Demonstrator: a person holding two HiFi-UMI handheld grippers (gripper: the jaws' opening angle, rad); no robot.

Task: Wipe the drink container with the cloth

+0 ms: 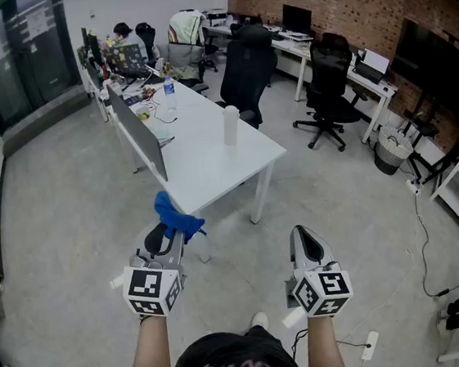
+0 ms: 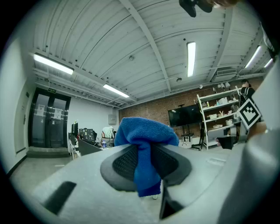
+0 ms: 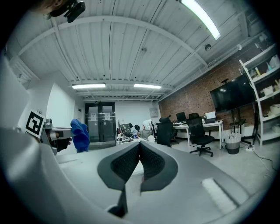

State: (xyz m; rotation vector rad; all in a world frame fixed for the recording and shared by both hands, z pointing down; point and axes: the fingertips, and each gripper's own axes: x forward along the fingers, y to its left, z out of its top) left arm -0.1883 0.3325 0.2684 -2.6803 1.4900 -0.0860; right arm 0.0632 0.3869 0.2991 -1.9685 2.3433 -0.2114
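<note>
cloth [image 1: 177,218] is clamped in our left gripper [image 1: 172,236], ready to wipe. right gripper [image 1: 302,236] is closed and empty, probably free to steady the container [image 1: 230,125], which stands on the table [image 1: 203,169] well ahead of us.

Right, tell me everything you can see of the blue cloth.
The blue cloth looks like soft, fuzzy towelling, bunched and crumpled rather than folded flat. It is pinched between the jaws of the left gripper, which are shut on it. A puffy fold bulges out past the pads and a narrow strip runs down between them. The gripper holds it level in the air, on the near side of the white table and apart from it. Nothing else touches the cloth.
</note>
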